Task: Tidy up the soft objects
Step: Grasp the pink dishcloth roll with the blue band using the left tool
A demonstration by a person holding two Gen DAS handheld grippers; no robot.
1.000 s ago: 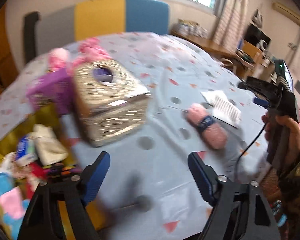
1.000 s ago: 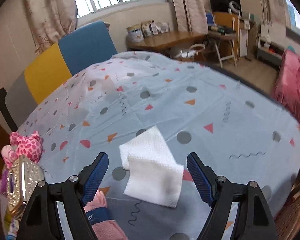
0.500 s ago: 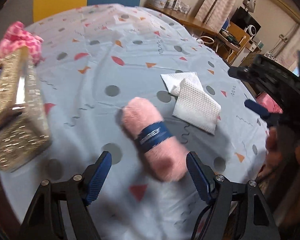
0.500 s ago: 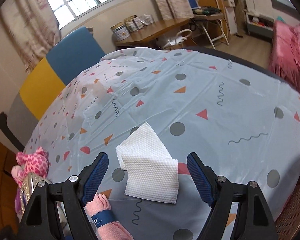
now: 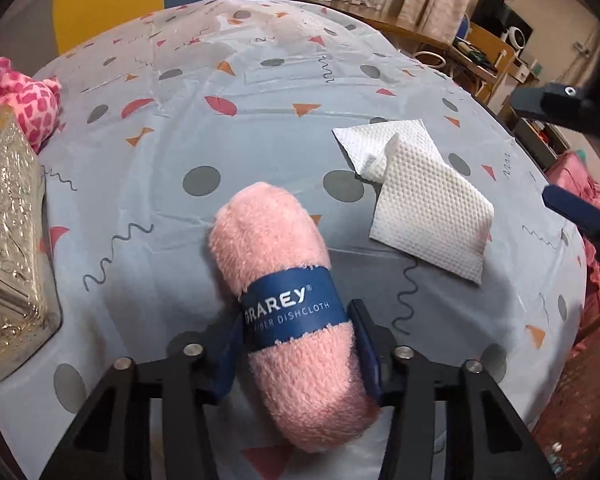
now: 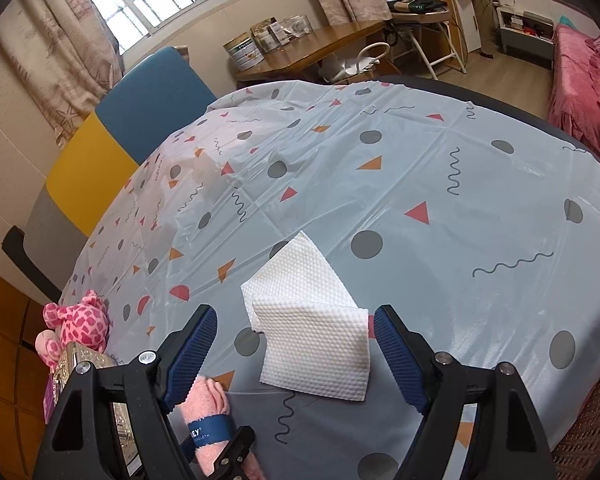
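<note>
A rolled pink dishcloth with a blue paper band lies on the patterned tablecloth. My left gripper is shut on the pink dishcloth, its blue pads pressing both sides at the band. The roll also shows in the right wrist view. A folded white paper towel lies to the right of the roll. My right gripper is open, hovering above the towel, which lies between its fingers in the view.
A gold glitter tissue box stands at the left edge of the table. A pink spotted plush toy lies behind it. A yellow and blue chair stands at the far side. A pink bed is at the right.
My left gripper swung right from the tissue box, moved onto the pink roll and shut on it. My right gripper stayed open over the towel and shifted slightly.
</note>
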